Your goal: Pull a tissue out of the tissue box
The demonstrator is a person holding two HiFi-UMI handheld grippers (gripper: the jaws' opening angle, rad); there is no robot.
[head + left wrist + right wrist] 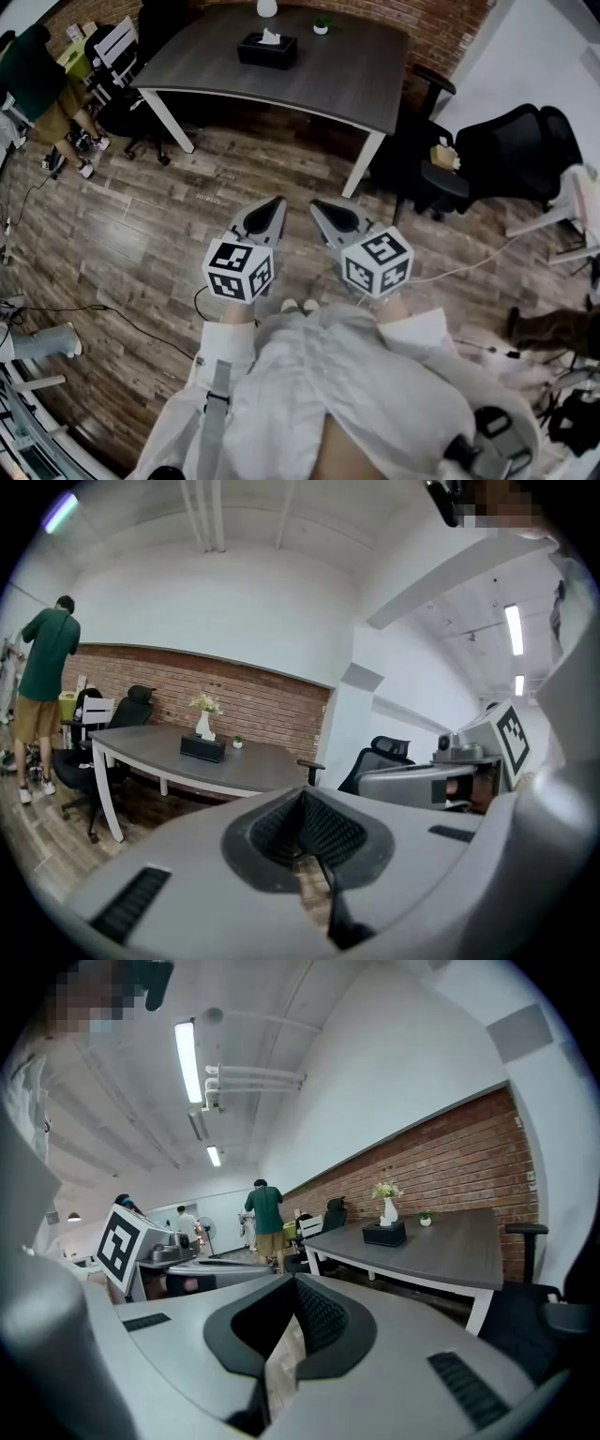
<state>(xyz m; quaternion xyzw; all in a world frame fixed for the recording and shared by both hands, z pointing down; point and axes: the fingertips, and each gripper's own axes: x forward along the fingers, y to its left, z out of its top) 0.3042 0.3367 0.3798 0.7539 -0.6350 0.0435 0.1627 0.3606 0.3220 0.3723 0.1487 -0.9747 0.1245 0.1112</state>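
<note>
A black tissue box (267, 51) with a white tissue (270, 37) sticking up from it stands on the dark grey table (309, 80) far ahead. It also shows in the left gripper view as the tissue box (203, 748) and in the right gripper view as the tissue box (384, 1234). My left gripper (277, 204) and right gripper (317, 206) hang side by side over the wooden floor, well short of the table. Both point toward the table with jaws shut and nothing between them. The shut left gripper (311, 841) and right gripper (284, 1335) fill the lower part of their own views.
A white vase (267, 7) and a small potted plant (321, 26) stand behind the box. Black office chairs (520, 150) sit to the right of the table, one seat holding a small tan object (445, 155). A person in a green shirt (37, 80) stands at far left. Cables lie on the floor (122, 244).
</note>
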